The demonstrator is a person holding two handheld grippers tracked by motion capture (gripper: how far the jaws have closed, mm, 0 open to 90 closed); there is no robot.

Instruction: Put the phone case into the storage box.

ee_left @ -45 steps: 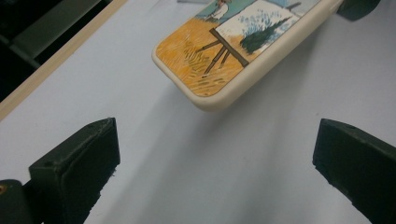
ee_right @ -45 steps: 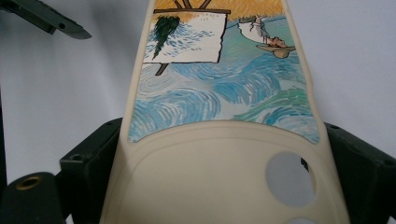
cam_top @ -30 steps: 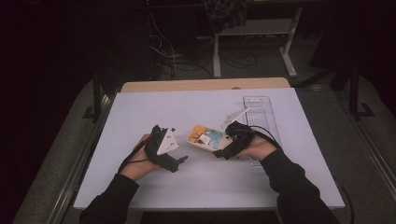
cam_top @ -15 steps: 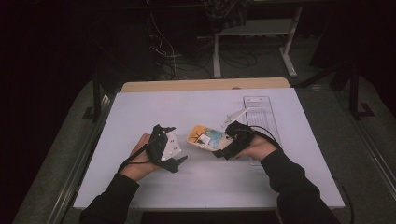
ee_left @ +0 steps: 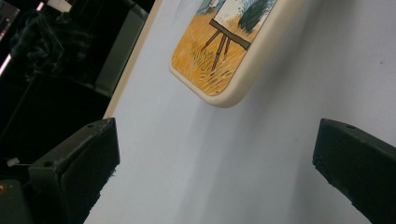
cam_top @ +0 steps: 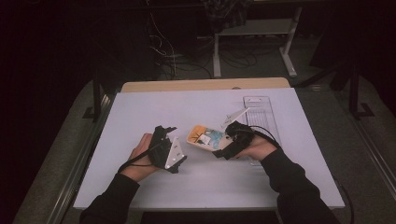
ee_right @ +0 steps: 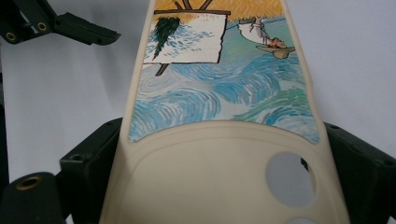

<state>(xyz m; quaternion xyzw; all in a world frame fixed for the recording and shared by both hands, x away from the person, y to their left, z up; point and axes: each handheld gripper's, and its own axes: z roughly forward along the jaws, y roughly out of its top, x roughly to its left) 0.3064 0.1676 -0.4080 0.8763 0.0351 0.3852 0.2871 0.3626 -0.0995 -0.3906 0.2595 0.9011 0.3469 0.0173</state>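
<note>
A cream phone case (cam_top: 204, 137) with a painted scene of blue waves and an orange field lies low over the white table (cam_top: 140, 112). My right gripper (cam_top: 221, 145) is shut on its camera-hole end (ee_right: 219, 140), one jaw on each long edge (ee_right: 219, 182). My left gripper (cam_top: 176, 145) stands open just left of the case, not touching it. In the left gripper view the case's rounded orange corner (ee_left: 224, 51) hangs ahead of the open left gripper (ee_left: 215, 172). One left jaw tip (ee_right: 70, 25) shows beyond the case in the right gripper view.
A clear plastic tray (cam_top: 261, 116) lies flat at the table's right, just behind my right hand. A wooden edge (cam_top: 205, 85) runs along the table's far side, with dark floor, cables and a metal frame (cam_top: 252, 32) beyond.
The left gripper has turned slightly in the hand and stays beside the case. The right gripper and the case have not moved.
</note>
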